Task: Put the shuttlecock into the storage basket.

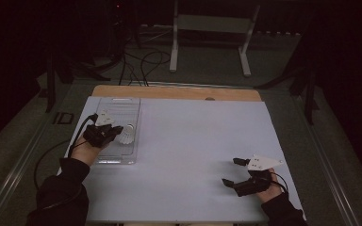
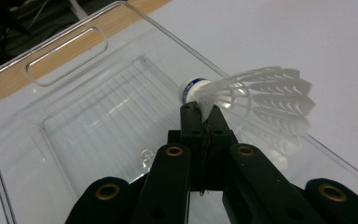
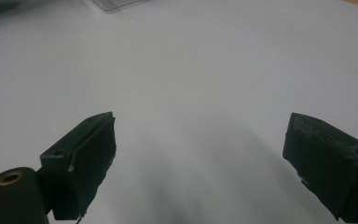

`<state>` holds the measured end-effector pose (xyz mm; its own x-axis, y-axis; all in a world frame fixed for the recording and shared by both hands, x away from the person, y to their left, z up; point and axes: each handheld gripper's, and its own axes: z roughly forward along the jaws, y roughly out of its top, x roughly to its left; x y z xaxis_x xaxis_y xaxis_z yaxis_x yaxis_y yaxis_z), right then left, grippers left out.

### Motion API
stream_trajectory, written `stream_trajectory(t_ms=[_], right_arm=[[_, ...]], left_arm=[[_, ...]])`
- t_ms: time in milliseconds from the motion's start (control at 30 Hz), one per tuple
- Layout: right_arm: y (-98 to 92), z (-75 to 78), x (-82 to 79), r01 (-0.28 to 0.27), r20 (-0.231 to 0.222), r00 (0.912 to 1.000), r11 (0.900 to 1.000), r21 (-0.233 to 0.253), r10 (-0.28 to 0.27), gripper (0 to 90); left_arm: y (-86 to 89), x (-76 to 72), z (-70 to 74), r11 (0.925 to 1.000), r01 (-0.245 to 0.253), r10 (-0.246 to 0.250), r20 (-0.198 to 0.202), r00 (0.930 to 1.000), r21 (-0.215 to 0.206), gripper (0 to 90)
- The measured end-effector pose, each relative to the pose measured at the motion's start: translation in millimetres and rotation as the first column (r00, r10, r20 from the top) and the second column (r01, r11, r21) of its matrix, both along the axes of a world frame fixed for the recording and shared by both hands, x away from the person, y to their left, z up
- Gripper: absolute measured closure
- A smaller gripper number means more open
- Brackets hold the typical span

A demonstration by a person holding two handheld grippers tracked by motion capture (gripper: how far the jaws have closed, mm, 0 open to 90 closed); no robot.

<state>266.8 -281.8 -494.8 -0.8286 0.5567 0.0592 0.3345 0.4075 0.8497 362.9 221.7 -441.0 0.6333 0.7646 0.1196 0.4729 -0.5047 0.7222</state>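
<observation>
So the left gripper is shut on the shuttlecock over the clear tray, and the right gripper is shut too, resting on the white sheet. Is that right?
Not quite. The right gripper is open: the right gripper view shows its jaws wide apart over the white sheet, with nothing between them. The rest holds: the left gripper is shut on the shuttlecock over the clear tray.

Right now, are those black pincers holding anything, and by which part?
The left gripper pinches a white shuttlecock by the narrow end of its feather skirt, beside the cork, above the clear plastic tray. The right gripper is open, holding nothing.
</observation>
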Motion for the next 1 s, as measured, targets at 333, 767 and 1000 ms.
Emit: stream_trajectory(t_ms=[333,767,1000], right_arm=[[-0.2,-0.4,0.3,-0.004,-0.004,1.0,1.0,-0.007,0.004,9.4],[0.0,-0.4,0.0,-0.002,-0.006,1.0,1.0,-0.014,0.002,9.4],[0.8,-0.3,-0.3,-0.004,-0.009,1.0,1.0,-0.013,0.003,9.4]], left_arm=[[-8.1,4.4,-8.6,0.9983,0.027,-0.024,-0.056,0.9982,0.051,81.7],[-1.1,-1.6,8.3,0.9974,-0.058,0.055,-0.066,0.9963,-0.043,10.6],[-2.2,-7.5,17.5,0.9952,-0.035,0.03,-0.059,0.9978,-0.092,1.8]])
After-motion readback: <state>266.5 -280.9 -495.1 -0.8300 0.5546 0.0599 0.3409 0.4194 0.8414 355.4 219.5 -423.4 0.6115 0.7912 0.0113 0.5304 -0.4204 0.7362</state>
